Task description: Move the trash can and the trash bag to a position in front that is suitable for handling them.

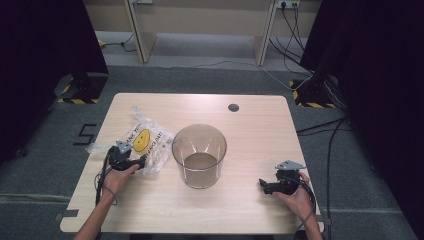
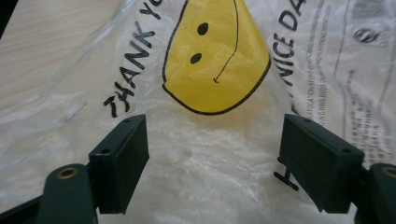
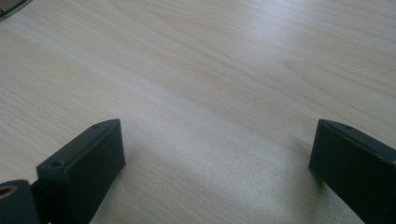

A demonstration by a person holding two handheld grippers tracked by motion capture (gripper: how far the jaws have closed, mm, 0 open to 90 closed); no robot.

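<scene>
Left gripper [image 1: 131, 161]: jaws spread, pinching nothing, poised over the near edge of a clear plastic bag [image 1: 146, 141] that lies flat on the table [image 1: 250, 125]. In the left gripper view the bag's film [image 2: 210, 163] lies between and under the jaws, its yellow smiley face [image 2: 215, 60] just ahead of them. Centre: a transparent bin [image 1: 199, 155] stands upright, just right of the bag. Right gripper [image 1: 266, 186]: jaws spread, empty, over bare wood, well apart from the bin.
</scene>
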